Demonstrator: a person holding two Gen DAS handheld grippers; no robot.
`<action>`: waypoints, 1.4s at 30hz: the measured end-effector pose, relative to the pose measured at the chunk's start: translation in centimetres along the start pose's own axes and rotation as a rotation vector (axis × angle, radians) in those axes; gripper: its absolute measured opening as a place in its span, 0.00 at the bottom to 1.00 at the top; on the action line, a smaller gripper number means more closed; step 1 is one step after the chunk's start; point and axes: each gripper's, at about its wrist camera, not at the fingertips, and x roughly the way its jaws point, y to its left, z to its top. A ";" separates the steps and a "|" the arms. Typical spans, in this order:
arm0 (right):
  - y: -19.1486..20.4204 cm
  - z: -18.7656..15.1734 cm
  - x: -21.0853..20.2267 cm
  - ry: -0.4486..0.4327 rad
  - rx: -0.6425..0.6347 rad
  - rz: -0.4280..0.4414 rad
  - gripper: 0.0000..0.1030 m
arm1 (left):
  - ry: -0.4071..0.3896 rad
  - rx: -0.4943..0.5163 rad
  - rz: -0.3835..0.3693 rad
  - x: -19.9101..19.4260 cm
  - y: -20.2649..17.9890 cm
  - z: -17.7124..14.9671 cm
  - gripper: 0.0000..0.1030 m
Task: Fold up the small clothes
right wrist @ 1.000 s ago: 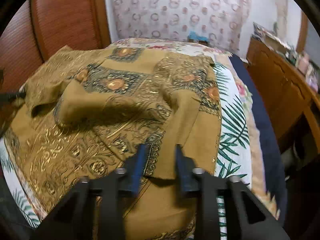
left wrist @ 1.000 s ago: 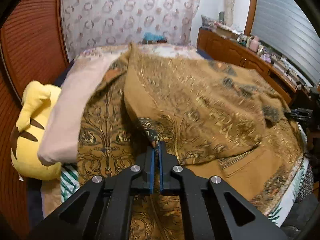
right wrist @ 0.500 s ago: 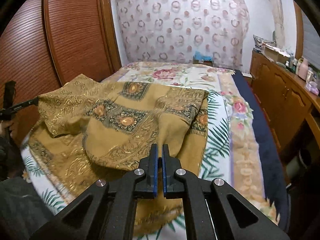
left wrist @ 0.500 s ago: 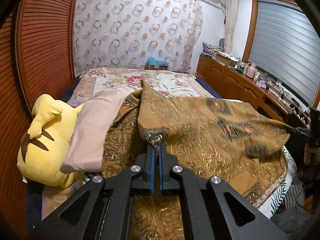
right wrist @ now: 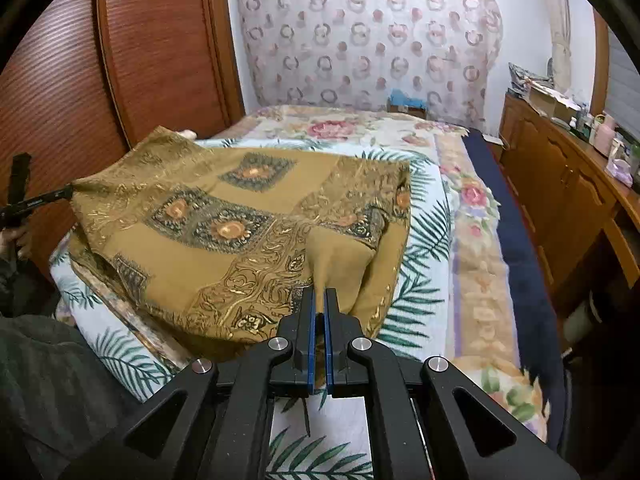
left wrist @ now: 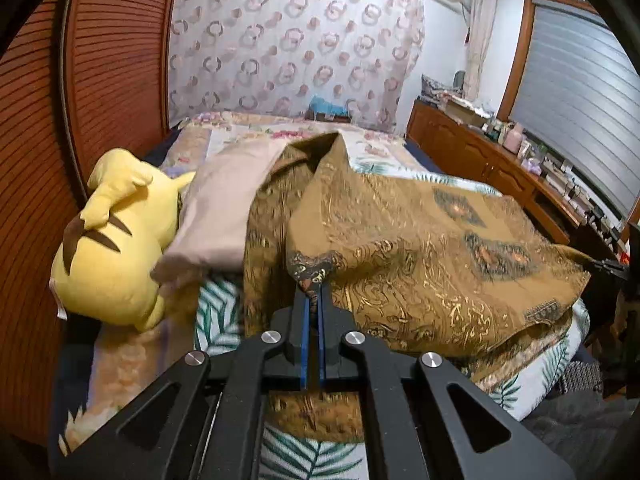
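The brown patterned garment point(left wrist: 432, 248) hangs clenched between left gripper point(left wrist: 314, 300) and right gripper point(right wrist: 319, 304); thin corner pinches could slip, spoiling the fold.

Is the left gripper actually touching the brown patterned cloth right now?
Touching. The left wrist view shows the left gripper with jaws shut on a corner of the brown patterned cloth.
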 end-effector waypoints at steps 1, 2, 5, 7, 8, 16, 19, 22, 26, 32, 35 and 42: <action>0.1 -0.1 0.2 0.005 0.000 0.000 0.03 | 0.006 0.002 0.006 0.1 -0.1 -0.3 0.04; 0.3 0.0 0.3 0.006 0.002 -0.001 0.03 | 0.008 0.006 0.009 0.1 -0.4 -0.5 0.04; 0.4 0.7 0.4 0.010 0.007 -0.031 0.08 | 0.017 0.015 0.029 0.1 -0.7 -0.8 0.04; 0.3 1.1 0.3 0.000 0.009 -0.062 0.11 | 0.020 0.016 0.034 0.1 -0.7 -0.8 0.05; 0.3 1.4 0.2 -0.006 0.010 -0.069 0.14 | 0.020 0.015 0.033 0.1 -0.7 -0.7 0.10; 2.8 2.3 0.1 -0.063 -0.049 -0.096 0.56 | -0.018 0.032 0.033 -0.6 -1.2 -0.9 0.43; 3.9 2.4 1.8 -0.059 -0.054 -0.069 0.57 | -0.016 0.043 0.034 -0.6 -1.4 -0.8 0.59; 5.3 2.6 4.1 -0.051 -0.064 -0.034 0.57 | -0.020 0.048 0.033 -0.6 -1.4 -1.0 0.73; 6.0 2.7 6.8 -0.024 -0.057 0.014 0.57 | -0.015 0.043 0.052 -0.3 -1.2 -1.2 0.73; 6.6 3.3 10.5 0.025 -0.061 0.033 0.57 | -0.003 0.030 0.076 0.3 -0.9 -1.8 0.73; 7.0 3.4 11.6 0.049 -0.071 0.029 0.57 | 0.004 0.022 0.081 0.5 -0.7 -2.2 0.73; 7.7 3.2 13.5 0.094 -0.090 0.012 0.57 | 0.016 -0.009 0.095 1.3 0.4 -2.7 0.73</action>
